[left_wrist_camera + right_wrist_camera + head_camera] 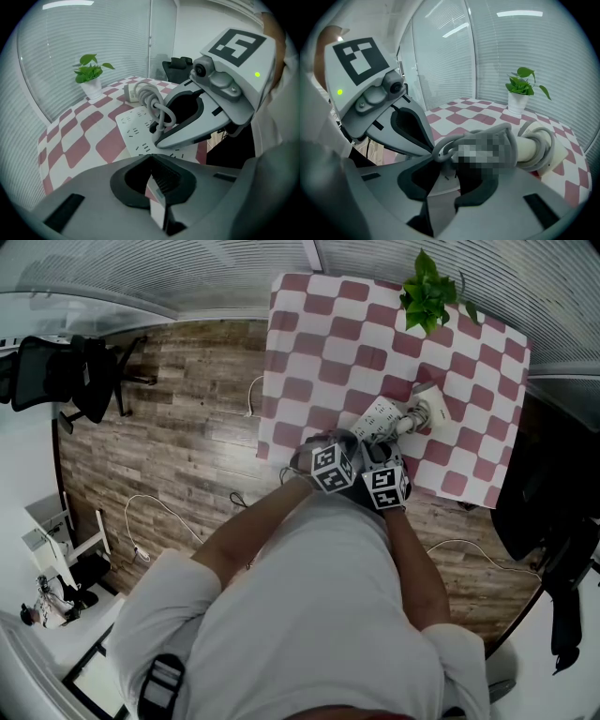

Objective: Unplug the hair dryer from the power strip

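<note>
Shoulders in a white shirt (300, 615) fill the near edge of the head view, both arms reaching to a table (309, 343) under a pink-and-white checked cloth. Near its front edge a white strip (133, 126) lies flat, with a dark plug (151, 125) standing in it. A grey cord (157, 105) runs from there in loops to the dryer (136, 91), which lies just beyond the strip with more cord wound round its handle.

The right gripper (158, 137) reaches down over the strip, its jaws clamped on the plug, with a loop of cord beside them. The left gripper (150, 158) has its jaws pressed together, tips at the strip's near edge; whether they pinch that edge I cannot tell.

A plant (427, 292) in a white pot stands at the table's far edge, well apart from the strip. Slatted blinds (141, 268) cover the glass walls behind. The floor (169, 427) is wood plank, with white cables (155, 512) trailing over it and a black chair (75, 376) at the left.
</note>
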{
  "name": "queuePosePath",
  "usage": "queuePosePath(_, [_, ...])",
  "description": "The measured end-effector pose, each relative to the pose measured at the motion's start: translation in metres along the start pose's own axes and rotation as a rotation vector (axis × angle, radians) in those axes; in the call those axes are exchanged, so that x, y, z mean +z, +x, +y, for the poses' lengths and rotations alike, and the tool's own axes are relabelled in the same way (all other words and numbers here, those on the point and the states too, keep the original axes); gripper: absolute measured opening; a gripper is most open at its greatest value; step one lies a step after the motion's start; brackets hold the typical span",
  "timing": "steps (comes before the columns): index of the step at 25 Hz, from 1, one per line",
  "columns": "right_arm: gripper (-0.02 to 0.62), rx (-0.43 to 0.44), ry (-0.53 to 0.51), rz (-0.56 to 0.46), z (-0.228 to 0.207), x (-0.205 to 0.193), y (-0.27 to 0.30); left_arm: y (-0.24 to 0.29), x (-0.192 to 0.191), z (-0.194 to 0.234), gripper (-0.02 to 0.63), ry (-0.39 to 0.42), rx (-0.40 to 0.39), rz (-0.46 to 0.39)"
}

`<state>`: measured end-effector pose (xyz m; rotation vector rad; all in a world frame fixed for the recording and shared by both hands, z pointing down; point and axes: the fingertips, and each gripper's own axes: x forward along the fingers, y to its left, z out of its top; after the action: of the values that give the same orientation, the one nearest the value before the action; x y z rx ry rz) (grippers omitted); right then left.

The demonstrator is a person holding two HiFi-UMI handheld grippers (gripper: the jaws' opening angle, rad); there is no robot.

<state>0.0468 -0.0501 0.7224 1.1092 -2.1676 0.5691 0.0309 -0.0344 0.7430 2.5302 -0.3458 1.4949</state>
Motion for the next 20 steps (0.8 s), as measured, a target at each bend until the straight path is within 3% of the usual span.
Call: queuePosePath(20, [0.115, 0.005, 0.028, -0.015, -0.0006, 0.0002, -0.0042, 0.0047, -0.0003, -0.0025, 0.029, 0.036, 0.014, 0.081])
